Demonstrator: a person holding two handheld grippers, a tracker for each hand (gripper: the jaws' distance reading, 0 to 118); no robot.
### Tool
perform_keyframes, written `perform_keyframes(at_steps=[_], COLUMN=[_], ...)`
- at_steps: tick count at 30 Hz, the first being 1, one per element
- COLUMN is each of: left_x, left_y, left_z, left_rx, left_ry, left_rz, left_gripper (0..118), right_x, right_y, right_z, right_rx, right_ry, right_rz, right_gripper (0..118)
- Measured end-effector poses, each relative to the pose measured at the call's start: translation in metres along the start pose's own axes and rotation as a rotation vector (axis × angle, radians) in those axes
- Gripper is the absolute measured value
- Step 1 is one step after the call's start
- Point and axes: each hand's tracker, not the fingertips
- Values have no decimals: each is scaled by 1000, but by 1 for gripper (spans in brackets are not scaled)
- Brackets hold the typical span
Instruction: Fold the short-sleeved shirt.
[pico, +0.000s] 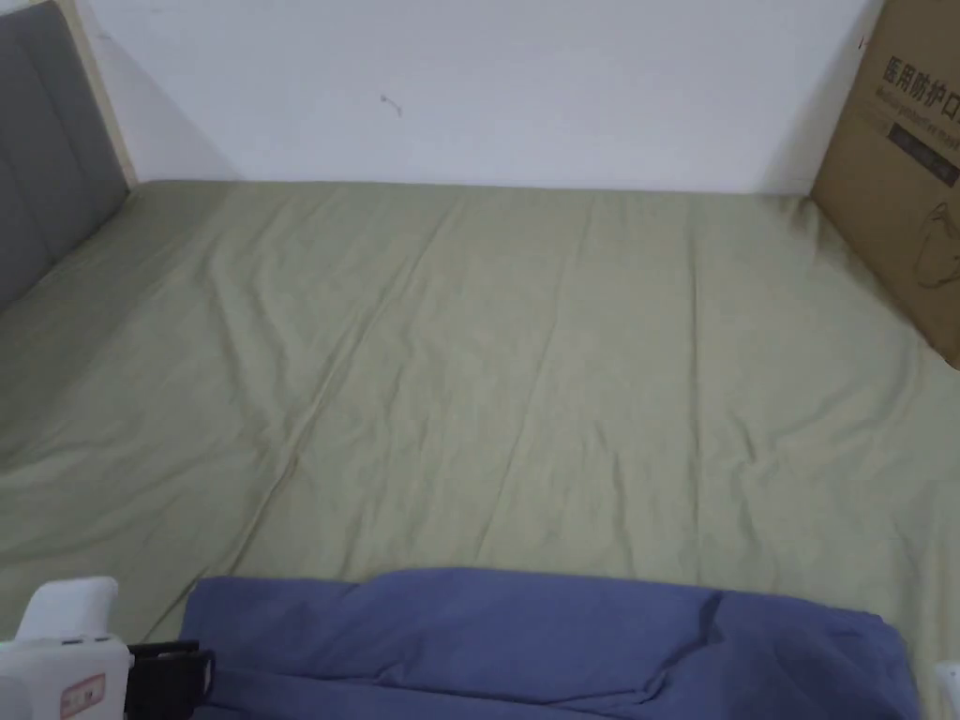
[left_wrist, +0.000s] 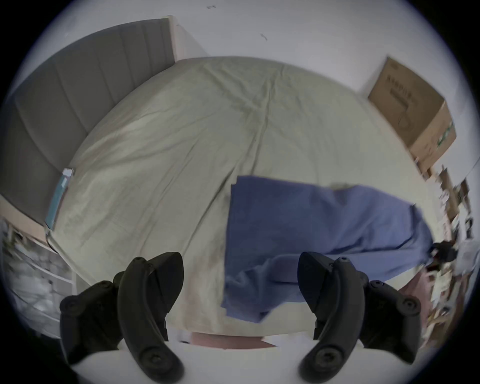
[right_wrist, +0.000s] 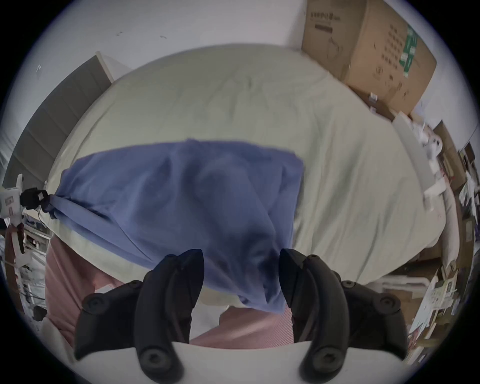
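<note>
A blue short-sleeved shirt (pico: 544, 637) lies bunched across the near edge of the bed, part of it hanging over the front. In the left gripper view the shirt (left_wrist: 311, 228) lies to the right, and my left gripper (left_wrist: 240, 259) is open over its near left edge and the sheet. From the head view, the left gripper (pico: 187, 667) sits just beside the shirt's left end. In the right gripper view my right gripper (right_wrist: 241, 253) is open, with the hanging right end of the shirt (right_wrist: 181, 197) loose between its jaws.
A wrinkled green sheet (pico: 516, 375) covers the bed. A grey headboard (pico: 47, 150) stands at the left and a large cardboard box (pico: 900, 169) at the back right against the white wall. Shelves with clutter (right_wrist: 441, 181) run along the right.
</note>
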Motion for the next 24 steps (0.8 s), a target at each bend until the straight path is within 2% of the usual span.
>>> perform_keyframes(at_steps=[2, 3, 4, 5, 6, 7, 8, 10, 11, 12, 13, 14, 15, 18, 19, 21, 24], left_x=[-6, -8, -11, -14, -10, -10, -14, -21, -27, -34, -40, -44, -48, -57, -59, -63, -64], left_y=[3, 3, 2, 0, -3, -7, -11, -18, -21, -24, -26, -27, -28, -34, -38, -44, -45], left_z=[12, 17, 23, 29, 35, 35, 36, 36, 36, 35, 34, 34, 32, 15, 9, -5, -37], left_rx=[20, 30, 40, 63, 72, 72, 88, 87, 98, 99, 107, 114, 107, 52, 54, 59, -1], left_ry=[-67, -85, -120, -141, -155, -128, -95, -118, -139, -160, -176, -187, -198, -253, -278, -354, -415], left_rz=[63, 80, 93, 107, 118, 128, 161, 174, 230, 271, 309, 348, 371, 447, 484, 538, 640], left_gripper=[95, 88, 60, 27, 0, 2, 2, 2, 2, 3, 19, 43, 73, 95, 108, 110, 110], right_x=[-14, -20, -26, -35, -47, -57, -63, -82, -91, -96, -105, -116, -125, -150, -155, -170, -184], right_y=[12, 17, 21, 25, 27, 28, 28, 28, 29, 32, 32, 33, 32, 32, 31, 30, 25], right_z=[11, 15, 21, 24, 23, 21, 16, 4, -1, -10, -15, -17, -18, -22, -23, -23, -26], right_rx=[56, 83, 123, 165, 203, 234, 233, 222, 203, 184, 189, 190, 207, 229, 234, 203, 184], right_ry=[-6, 10, 45, 55, 42, 29, 61, 131, 167, 196, 191, 186, 184, 175, 198, 241, 248], right_rz=[12, 11, 9, -14, -52, -105, -105, -158, -169, -157, -149, -132, -103, -71, -75, -66, -27], right_gripper=[63, 58, 35, 2, 0, 0, 0, 0, 0, 0, 0, 0, 0, 0, 0, 0, 0])
